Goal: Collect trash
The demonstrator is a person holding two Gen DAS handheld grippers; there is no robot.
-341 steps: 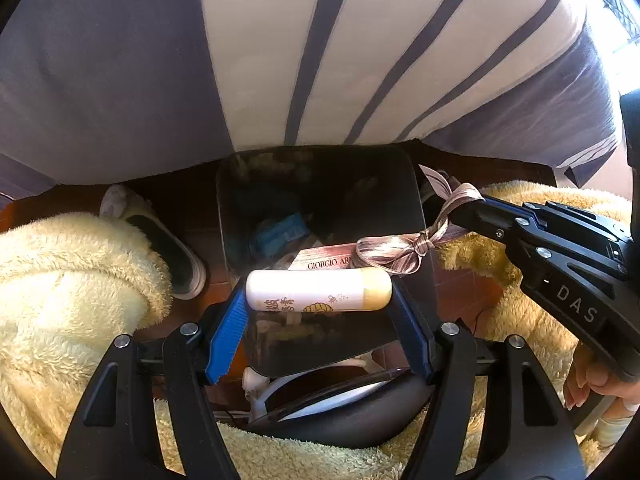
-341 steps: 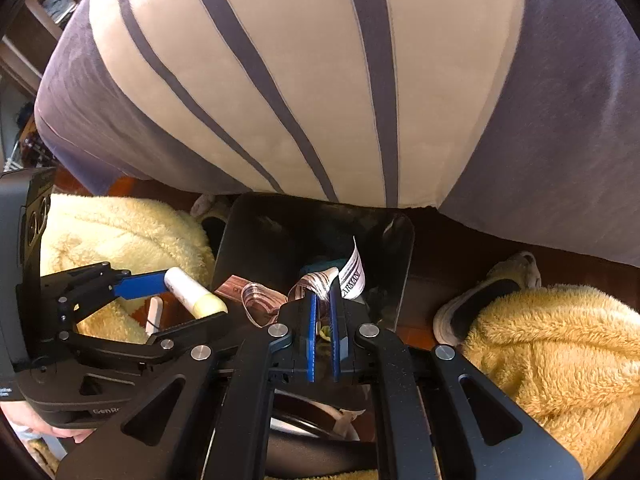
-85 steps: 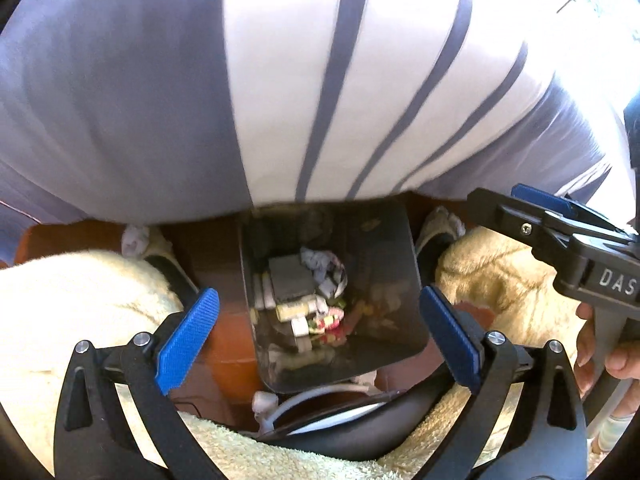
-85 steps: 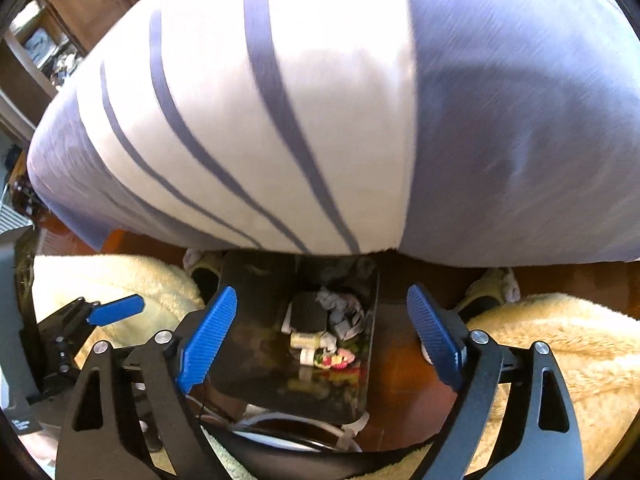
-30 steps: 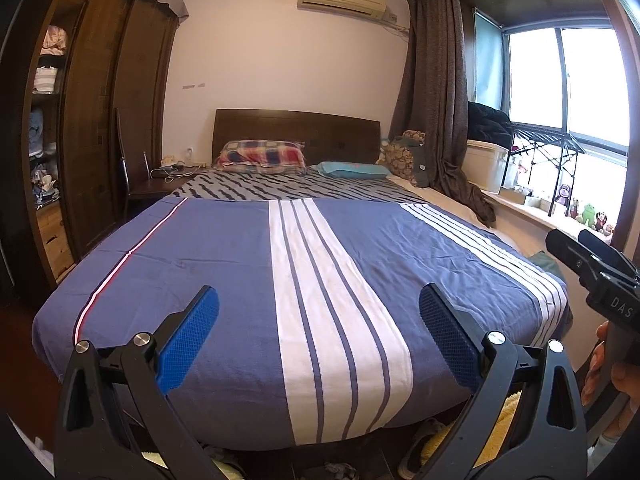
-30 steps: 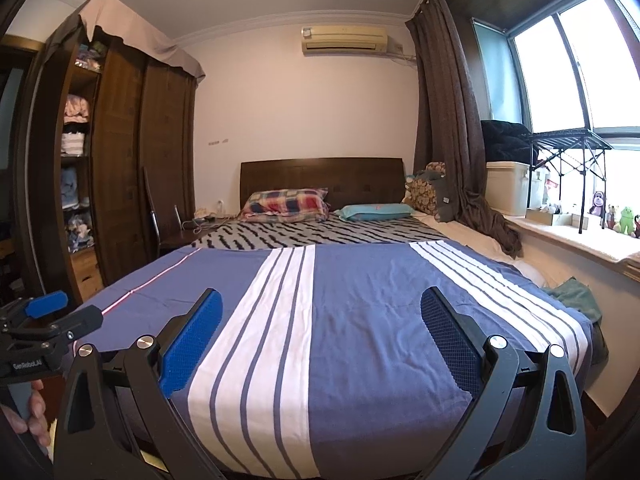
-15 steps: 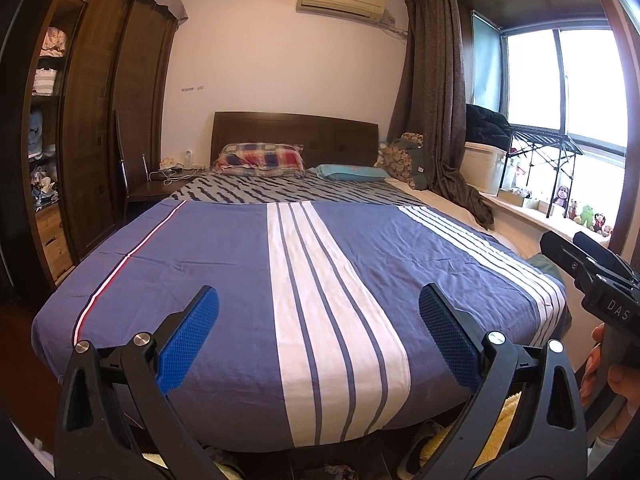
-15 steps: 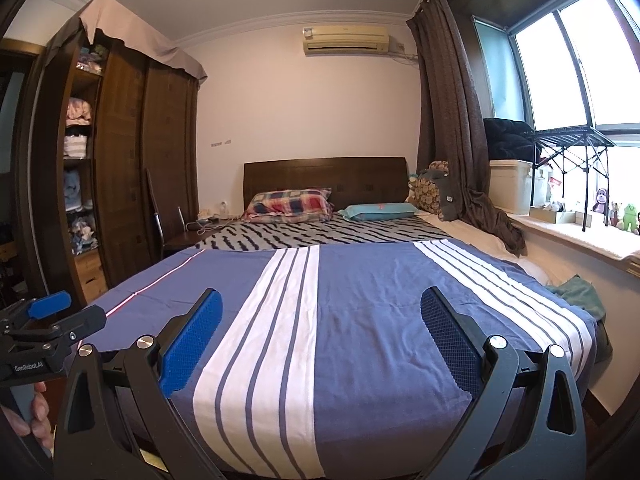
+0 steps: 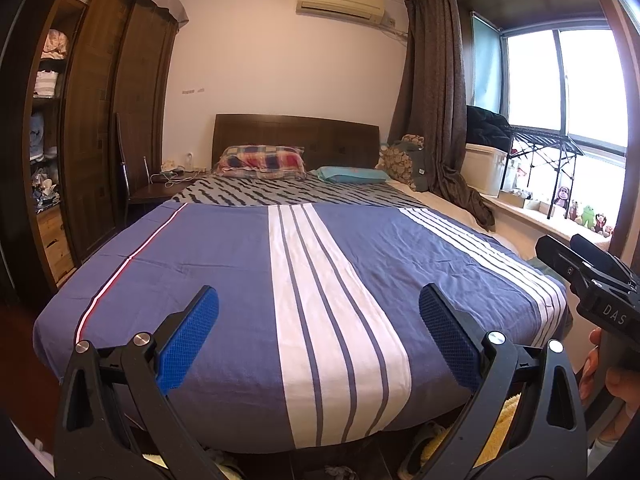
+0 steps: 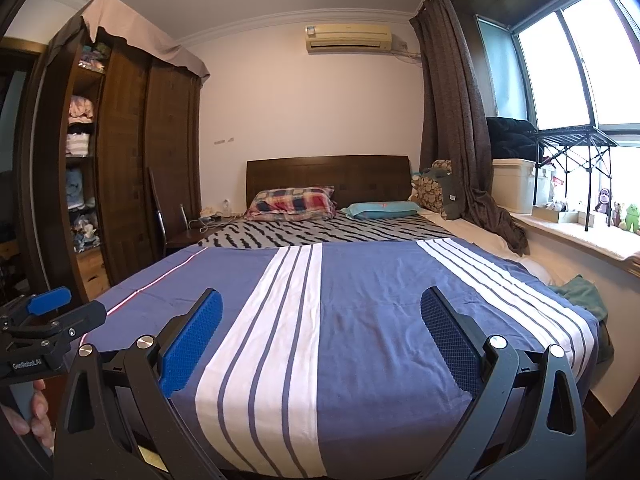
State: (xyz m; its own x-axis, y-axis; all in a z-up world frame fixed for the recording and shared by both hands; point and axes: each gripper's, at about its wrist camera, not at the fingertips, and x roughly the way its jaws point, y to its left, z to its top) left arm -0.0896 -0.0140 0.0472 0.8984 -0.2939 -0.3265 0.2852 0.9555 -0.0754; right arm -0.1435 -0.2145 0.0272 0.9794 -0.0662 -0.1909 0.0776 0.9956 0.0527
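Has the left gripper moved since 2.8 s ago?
Yes. The left gripper tilted up: earlier it faced the trash bin on the floor, now it looks across the bed toward the headboard.

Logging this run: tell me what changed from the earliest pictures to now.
Both tools swung up from the bin to face the bed. The left tool let go of its tube, the right tool its ribbon; both are now open. The bedspread looks unchanged.

1 crumpled grey trash scrap (image 9: 336, 471) lies (mostly hidden) on the floor below the bed (image 9: 224, 264).
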